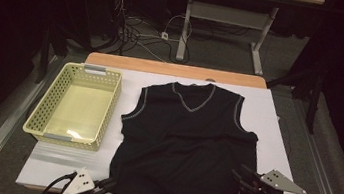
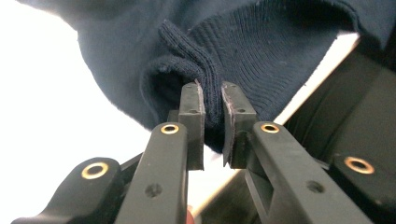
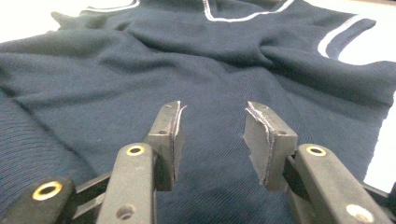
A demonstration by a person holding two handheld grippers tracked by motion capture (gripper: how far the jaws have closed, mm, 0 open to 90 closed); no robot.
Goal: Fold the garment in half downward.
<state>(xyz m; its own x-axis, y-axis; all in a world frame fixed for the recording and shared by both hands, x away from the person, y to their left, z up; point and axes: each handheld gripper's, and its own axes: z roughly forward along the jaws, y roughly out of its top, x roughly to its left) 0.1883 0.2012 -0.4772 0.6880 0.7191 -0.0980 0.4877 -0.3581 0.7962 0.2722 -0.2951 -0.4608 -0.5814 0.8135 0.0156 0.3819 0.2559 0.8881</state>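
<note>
A dark navy sleeveless V-neck vest (image 1: 185,134) with pale trim lies flat on the white-covered table (image 1: 274,125), neck toward the far side. At the vest's near left corner my left gripper (image 1: 107,185) pinches a bunched fold of the ribbed hem (image 2: 210,79) between its pads; in the left gripper view the left gripper (image 2: 212,95) is shut on that fold. My right gripper (image 1: 240,174) hovers over the vest's near right corner. In the right gripper view the right gripper (image 3: 212,119) stands open, with the knit vest (image 3: 187,56) lying below and nothing between the pads.
A pale yellow perforated basket (image 1: 42,110) stands empty on the table's left side, a little apart from the vest. The table's front edge runs just under both hands. Behind the table are a desk frame (image 1: 264,33) and floor cables (image 1: 143,35).
</note>
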